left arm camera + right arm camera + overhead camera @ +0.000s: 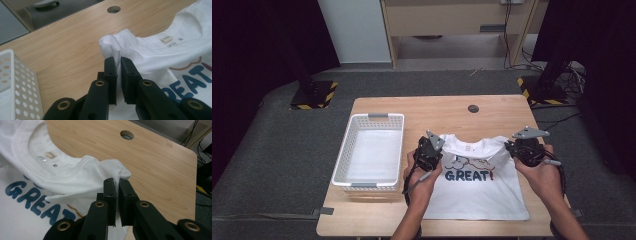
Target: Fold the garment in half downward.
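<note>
On the wooden counter [412,107], a white T-shirt [477,192] printed "GREAT!" is lying flat beside a white basket [347,150]. Left tongs [119,62] and right tongs [117,182] are each clamping a shoulder fold; the neck label is too small to read.

Bare table [492,102] lies beyond the T-shirt [477,192] — basket [371,150] walls off the left.

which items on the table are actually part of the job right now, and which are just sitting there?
In use:
- white T-shirt, printed GREAT!, lying flat on the table
- left gripper, shut on the shirt's shoulder fold
- right gripper, shut on the other shoulder fold

Sitting there:
- white perforated basket, untouched, beside the shirt
- round hole in the tabletop
</note>
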Action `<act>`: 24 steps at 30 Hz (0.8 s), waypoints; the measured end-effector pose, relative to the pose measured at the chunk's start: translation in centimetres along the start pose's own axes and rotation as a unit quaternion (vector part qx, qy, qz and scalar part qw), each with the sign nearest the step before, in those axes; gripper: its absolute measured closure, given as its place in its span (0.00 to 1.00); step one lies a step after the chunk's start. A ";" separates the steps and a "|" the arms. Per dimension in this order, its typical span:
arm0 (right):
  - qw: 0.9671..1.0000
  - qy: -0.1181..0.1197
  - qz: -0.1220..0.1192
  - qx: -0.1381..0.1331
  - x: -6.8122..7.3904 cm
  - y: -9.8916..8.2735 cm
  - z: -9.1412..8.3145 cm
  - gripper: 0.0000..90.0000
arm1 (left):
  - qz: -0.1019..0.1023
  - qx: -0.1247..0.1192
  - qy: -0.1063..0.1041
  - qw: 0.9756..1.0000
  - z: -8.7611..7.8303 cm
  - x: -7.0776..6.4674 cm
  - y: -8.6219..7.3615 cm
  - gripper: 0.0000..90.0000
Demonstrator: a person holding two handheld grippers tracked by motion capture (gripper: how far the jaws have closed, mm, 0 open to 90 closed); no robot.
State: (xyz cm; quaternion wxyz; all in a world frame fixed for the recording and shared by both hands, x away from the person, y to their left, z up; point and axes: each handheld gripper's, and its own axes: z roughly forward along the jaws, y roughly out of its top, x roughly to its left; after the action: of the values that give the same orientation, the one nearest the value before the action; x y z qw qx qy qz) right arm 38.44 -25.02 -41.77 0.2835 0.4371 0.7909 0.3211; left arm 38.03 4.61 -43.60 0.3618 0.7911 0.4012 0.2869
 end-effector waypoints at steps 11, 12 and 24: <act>1.000 0.019 -0.002 -0.001 2.0 -3.5 -0.7 0.95 | 0.009 0.010 -0.019 1.000 -0.8 -2.7 -4.0 0.93; 1.000 0.020 -0.002 0.000 2.2 -4.0 -0.7 0.95 | 0.010 0.013 -0.021 1.000 -0.8 -2.8 -4.5 0.93; 0.999 0.035 -0.025 0.021 3.9 -7.9 0.0 0.94 | 0.032 0.053 -0.037 0.997 -0.1 -3.7 -8.1 0.93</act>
State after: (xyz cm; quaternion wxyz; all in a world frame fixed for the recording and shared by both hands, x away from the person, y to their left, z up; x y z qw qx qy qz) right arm 32.62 -24.88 -48.35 0.2542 0.4115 0.8176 0.3125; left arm 32.55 4.94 -50.66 0.3249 0.8315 0.3769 0.2469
